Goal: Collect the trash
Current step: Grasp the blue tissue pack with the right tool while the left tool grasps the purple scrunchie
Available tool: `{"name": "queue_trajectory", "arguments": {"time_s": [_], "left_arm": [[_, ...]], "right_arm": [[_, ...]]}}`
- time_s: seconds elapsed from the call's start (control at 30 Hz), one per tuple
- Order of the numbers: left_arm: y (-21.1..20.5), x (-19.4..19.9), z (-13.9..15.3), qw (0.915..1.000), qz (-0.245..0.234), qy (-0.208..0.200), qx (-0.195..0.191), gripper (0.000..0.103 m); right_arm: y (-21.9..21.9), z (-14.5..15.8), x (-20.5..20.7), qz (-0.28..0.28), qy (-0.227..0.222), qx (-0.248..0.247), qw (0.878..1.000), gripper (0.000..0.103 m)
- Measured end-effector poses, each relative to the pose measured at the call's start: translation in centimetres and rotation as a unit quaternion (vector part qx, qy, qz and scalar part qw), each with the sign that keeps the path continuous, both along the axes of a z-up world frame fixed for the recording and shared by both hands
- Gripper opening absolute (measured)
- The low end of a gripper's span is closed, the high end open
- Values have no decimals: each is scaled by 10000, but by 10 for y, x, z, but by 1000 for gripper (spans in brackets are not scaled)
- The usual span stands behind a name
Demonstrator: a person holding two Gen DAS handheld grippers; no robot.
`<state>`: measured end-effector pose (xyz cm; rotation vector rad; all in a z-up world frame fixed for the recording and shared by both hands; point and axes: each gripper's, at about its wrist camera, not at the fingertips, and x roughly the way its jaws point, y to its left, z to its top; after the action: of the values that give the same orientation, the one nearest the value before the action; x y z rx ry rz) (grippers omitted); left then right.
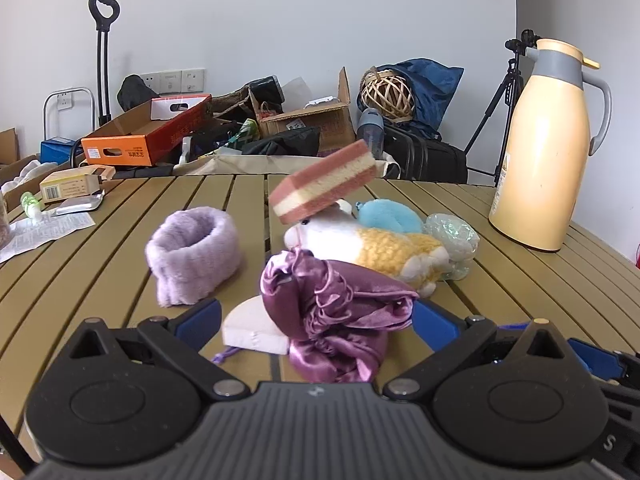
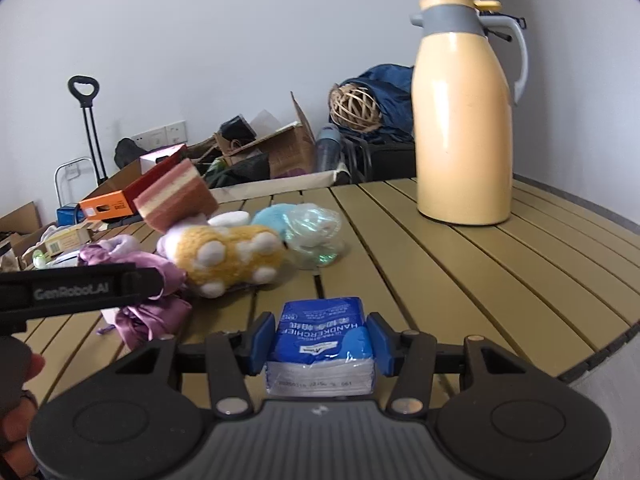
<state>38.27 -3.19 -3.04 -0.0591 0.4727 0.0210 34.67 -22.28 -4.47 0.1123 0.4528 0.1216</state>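
My right gripper [image 2: 320, 344] is shut on a blue handkerchief tissue pack [image 2: 320, 326], one blue pad pressing each side, low over the slatted table [image 2: 460, 280]. My left gripper [image 1: 320, 320] stands open, its blue fingers [image 1: 204, 316] spread wide around a crumpled purple satin pouch [image 1: 332, 312]. The left pad is clearly apart from the pouch. A white wedge-shaped piece [image 1: 252, 326] lies against the pouch. Crumpled clear plastic [image 1: 452, 236] sits behind a yellow and white plush toy [image 1: 384, 250]. The left gripper's black body [image 2: 80, 288] reaches in from the left of the right wrist view.
A pink and cream sponge [image 1: 324, 182] leans on the plush toy. A lilac fluffy band [image 1: 192, 256] stands left of the pouch. A tall yellow thermos [image 1: 540, 148] stands at the table's right. Paper, a small box and a bottle lie far left [image 1: 72, 188]. Boxes and bags crowd the floor beyond.
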Motion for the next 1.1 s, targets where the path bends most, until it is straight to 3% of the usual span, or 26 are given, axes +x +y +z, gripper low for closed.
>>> {"name": "queue_trajectory", "arguments": {"time_s": [0.37, 0.47, 0.53, 0.73, 1.1], "left_arm": [[-25, 17, -13, 9987, -7, -31, 507, 103], [-27, 15, -13, 9982, -77, -59, 584, 90], [-26, 14, -14, 9983, -153, -18, 566, 73], [-25, 12, -16, 9985, -229, -30, 501, 45], [-20, 4, -13, 9986, -255, -155, 439, 39]], "right_arm": [[0, -6, 2, 44, 89, -49, 9999, 50], [-1, -8, 4, 63, 131, 1, 9999, 51], [0, -10, 7, 71, 201, 9, 9998, 53], [1, -15, 9, 27, 179, 69, 9998, 55], [15, -17, 9, -113, 78, -436, 9990, 52]]}}
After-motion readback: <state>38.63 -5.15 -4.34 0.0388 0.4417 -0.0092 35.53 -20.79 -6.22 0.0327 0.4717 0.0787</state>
